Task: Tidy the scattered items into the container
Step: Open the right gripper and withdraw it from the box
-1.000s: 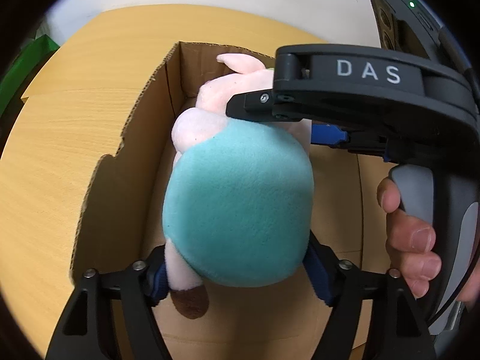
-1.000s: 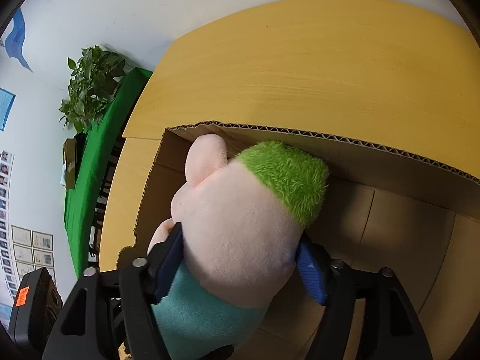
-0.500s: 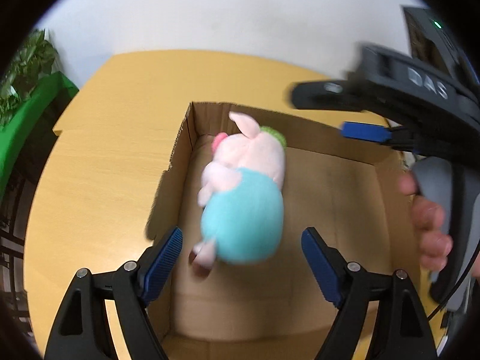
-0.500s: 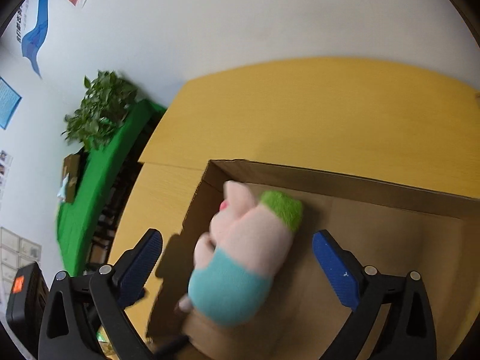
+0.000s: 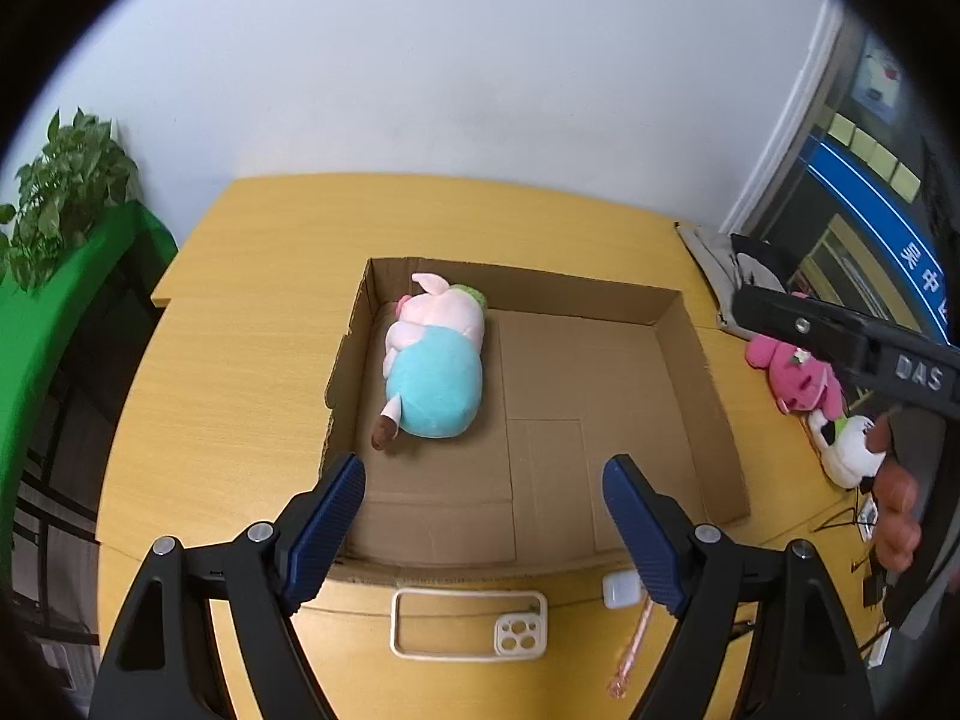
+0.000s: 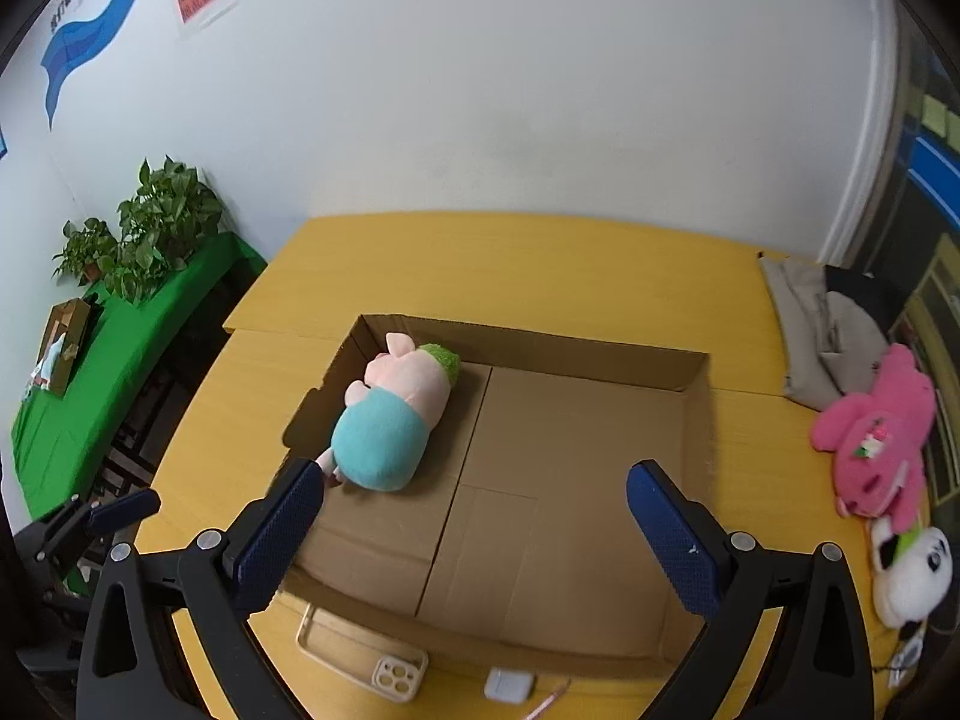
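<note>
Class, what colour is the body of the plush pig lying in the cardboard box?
Turquoise, on the plush pig; clearest in the left wrist view.

The plush pig [image 5: 435,369] has been let go and is now left lying in the box [image 5: 606,300], by its left wall. Both hand-held grippers, left [image 5: 483,531] and right [image 6: 474,534], have been opened off it and pulled up and back, nothing between the pads anymore.

Both wrist views: high, tilted down over cardboard box [image 5: 672,324] on table [image 6: 540,264]; right view from farther right.
</note>
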Motion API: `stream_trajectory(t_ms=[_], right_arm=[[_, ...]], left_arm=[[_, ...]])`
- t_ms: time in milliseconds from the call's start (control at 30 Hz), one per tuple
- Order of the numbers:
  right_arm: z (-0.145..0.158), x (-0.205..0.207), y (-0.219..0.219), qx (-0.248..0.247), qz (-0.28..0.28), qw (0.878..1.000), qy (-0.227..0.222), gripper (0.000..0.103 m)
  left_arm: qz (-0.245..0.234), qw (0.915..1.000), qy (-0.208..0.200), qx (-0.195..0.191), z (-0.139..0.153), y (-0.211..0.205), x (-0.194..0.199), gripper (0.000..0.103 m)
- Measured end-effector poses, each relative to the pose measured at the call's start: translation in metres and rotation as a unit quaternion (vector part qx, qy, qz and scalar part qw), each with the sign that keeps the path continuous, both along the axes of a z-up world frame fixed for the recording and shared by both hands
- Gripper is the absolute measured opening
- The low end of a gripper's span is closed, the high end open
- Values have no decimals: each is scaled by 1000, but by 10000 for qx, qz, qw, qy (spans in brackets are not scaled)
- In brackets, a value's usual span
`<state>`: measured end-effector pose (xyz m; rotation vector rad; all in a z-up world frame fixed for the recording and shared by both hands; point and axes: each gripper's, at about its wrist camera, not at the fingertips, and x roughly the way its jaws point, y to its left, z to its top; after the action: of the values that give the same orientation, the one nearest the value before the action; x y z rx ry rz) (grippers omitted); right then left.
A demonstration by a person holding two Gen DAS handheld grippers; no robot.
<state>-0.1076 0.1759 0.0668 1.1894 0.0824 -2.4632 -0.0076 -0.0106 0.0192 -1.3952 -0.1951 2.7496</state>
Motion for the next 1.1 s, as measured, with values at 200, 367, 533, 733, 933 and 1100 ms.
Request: stream_trajectory(t_ms=[200,367,533,733,933,1100], right_arm=[[27,36,8,14,-121,9996,268,103],[33,53,14,2,-186,9995,245,103],[28,67,17,-9,-231,9996,152,103],[6,75,17,-44,-316,9994,-103,103],[-52,97,19,-44,-404,9972,-627,102],[-124,126,1,38,-339,9897,-1392,101]], left_arm=[[-117,9996,208,-144,20,6,16,82],[-249,9993,284,-66,27,8,20,82],[-342,9992,214,-24,25,9,22,82],[-349,9994,9,20,6,-4,23,82],[-365,9984,-428,114,-40,-24,32,82],[-333,9939,-956,433,-97,-41,37,82]])
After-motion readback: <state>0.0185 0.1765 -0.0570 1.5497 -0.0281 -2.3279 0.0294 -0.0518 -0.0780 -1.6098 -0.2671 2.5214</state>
